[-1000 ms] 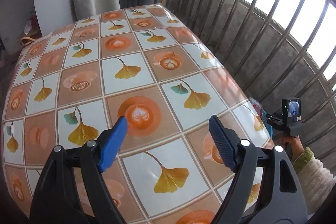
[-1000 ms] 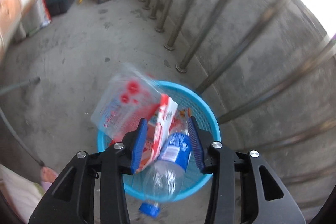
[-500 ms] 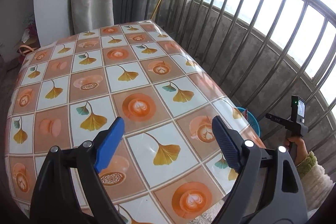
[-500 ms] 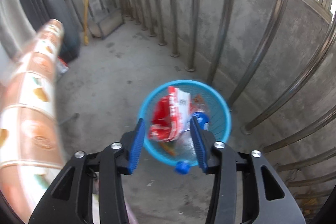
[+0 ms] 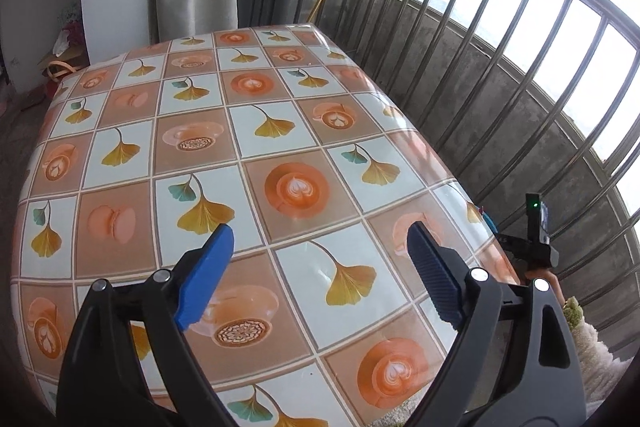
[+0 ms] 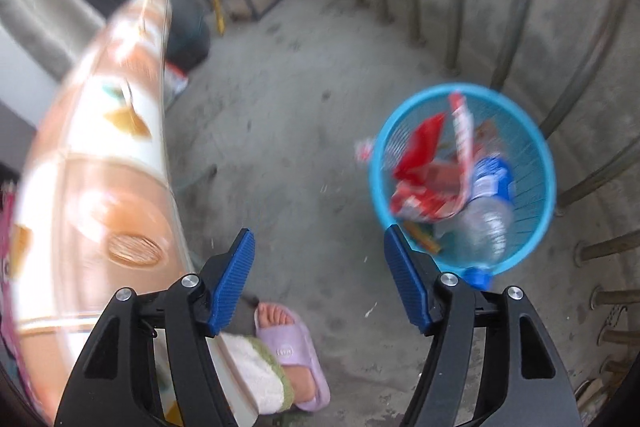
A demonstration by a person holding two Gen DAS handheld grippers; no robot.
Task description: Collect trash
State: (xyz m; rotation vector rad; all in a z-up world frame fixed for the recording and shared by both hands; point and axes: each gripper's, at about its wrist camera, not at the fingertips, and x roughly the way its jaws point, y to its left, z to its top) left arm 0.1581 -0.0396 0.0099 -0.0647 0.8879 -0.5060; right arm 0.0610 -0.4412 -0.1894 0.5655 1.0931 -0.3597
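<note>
Left gripper (image 5: 318,259): hangs over the bench (image 5: 248,163); jaws spread wide and widening, nothing between them.
Bench: covered with a cloth of leaf and cup tiles; no trash shows on the part in view.
Railing (image 5: 532,75): runs along the bench's right side, with the floor strip in between.
Right gripper (image 6: 318,279): points down at the concrete floor (image 6: 288,131) between the bench edge and the basket; jaws opening, nothing between them.
Person: a slippered foot (image 6: 290,343) stands on the floor just below the right gripper.
Basket (image 6: 538,147): blue mesh, on the floor by the railing, to the right of the jaws.
Trash: a red and white wrapper (image 6: 432,167) and a clear plastic bottle (image 6: 486,215) lie inside the basket; the bottle's blue cap (image 6: 478,277) pokes over the near rim. The view is blurred.
Step in hand: judged the end of a drop, the right hand empty and clear of the basket.
Next move: a look over bench and floor for any remaining trash; none is evident, so the collection seems near complete.
</note>
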